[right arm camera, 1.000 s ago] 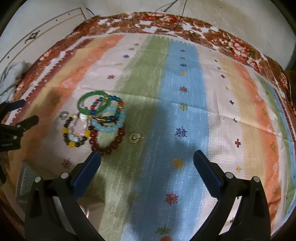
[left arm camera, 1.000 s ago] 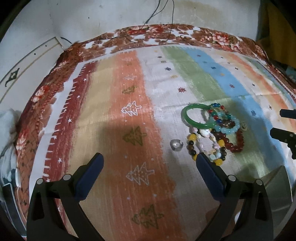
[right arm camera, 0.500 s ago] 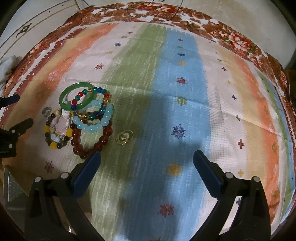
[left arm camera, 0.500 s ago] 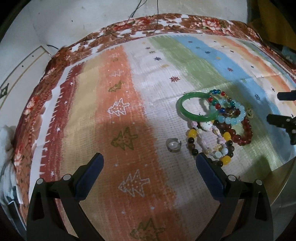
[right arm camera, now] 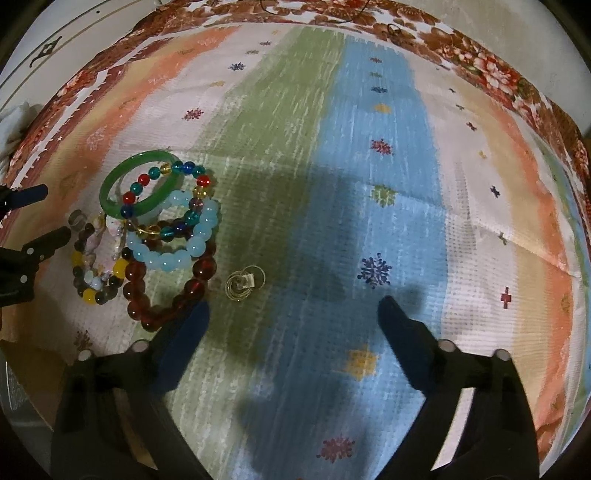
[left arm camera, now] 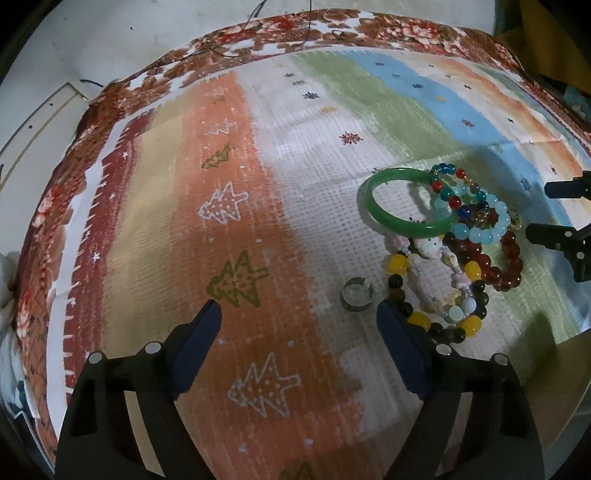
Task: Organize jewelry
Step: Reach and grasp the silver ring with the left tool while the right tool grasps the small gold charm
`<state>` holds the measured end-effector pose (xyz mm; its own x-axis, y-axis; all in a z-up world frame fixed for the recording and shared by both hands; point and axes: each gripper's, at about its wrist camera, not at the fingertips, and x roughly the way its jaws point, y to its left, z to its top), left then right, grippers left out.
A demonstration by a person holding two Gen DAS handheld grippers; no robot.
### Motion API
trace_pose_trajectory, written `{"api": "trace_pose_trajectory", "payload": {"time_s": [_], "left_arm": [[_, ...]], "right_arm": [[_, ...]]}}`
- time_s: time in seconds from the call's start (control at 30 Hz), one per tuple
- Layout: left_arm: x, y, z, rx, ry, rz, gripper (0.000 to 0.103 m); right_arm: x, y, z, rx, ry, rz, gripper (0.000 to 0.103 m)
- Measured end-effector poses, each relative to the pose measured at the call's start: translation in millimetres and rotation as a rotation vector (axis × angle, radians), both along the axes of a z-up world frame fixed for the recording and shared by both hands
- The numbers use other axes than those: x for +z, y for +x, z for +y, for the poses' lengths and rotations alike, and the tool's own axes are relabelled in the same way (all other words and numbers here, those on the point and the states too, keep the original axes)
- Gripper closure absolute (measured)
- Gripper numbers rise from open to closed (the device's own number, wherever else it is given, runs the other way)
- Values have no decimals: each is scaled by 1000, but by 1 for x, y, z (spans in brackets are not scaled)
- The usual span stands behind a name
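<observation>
A pile of jewelry lies on a striped cloth (left arm camera: pixel 280 206): a green bangle (left arm camera: pixel 402 219), a light blue bead bracelet (left arm camera: pixel 480 230), a dark red bead bracelet (left arm camera: pixel 506 269), a yellow and dark bead bracelet (left arm camera: pixel 436 321) and a multicoloured bead bracelet (right arm camera: pixel 184 173). A silver ring (left arm camera: pixel 356 294) lies left of the pile. A gold ring (right arm camera: pixel 243 284) lies right of it. My left gripper (left arm camera: pixel 299 317) is open and empty, its right finger beside the silver ring. My right gripper (right arm camera: pixel 293 312) is open and empty, its left finger at the dark red bracelet (right arm camera: pixel 166 295).
The cloth has a red floral border (right arm camera: pixel 480 62) and covers a round table. A black cable (left arm camera: pixel 295 33) runs off the far edge. A white cloth bundle (right arm camera: pixel 14 118) lies at the left. The bare table edge (left arm camera: pixel 561 376) shows at the near side.
Both grippers have moved closer to the jewelry pile and lower over the cloth. The jewelry has not moved. Both stay open.
</observation>
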<state>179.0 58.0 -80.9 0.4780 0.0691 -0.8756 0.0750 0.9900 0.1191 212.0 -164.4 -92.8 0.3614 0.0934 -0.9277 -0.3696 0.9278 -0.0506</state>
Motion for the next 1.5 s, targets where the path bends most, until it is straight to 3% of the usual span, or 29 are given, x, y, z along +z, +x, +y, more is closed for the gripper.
{"api": "trace_pose_trajectory", "payload": {"time_s": [0.13,0.77,0.8,0.97,1.07,1.17,1.23,1.5], "left_arm": [[-5,3,-3,-23,8,1,31],[-13,18,-6,-82,-41,-15,39],[-13,18,-6,-80,-45,-13,40],[-12,17,-11,-106,-70,6,60],[-13,17,-10,-103,-80,11,63],[-12,17,-10,-100,-62,4,80],[-12,17,-9,-99,-64,8,84],[-11,16,-8,-100,-65,8,84]], "right_arm": [[-6,4,2,8,-23,5,19],[-12,10,14,65,19,13,39],[-12,10,15,66,23,17,44],[-11,9,21,85,22,16,60],[-11,8,23,96,26,16,65],[-11,7,24,101,30,14,80],[-11,6,27,114,27,13,86],[-10,6,26,114,41,27,89]]}}
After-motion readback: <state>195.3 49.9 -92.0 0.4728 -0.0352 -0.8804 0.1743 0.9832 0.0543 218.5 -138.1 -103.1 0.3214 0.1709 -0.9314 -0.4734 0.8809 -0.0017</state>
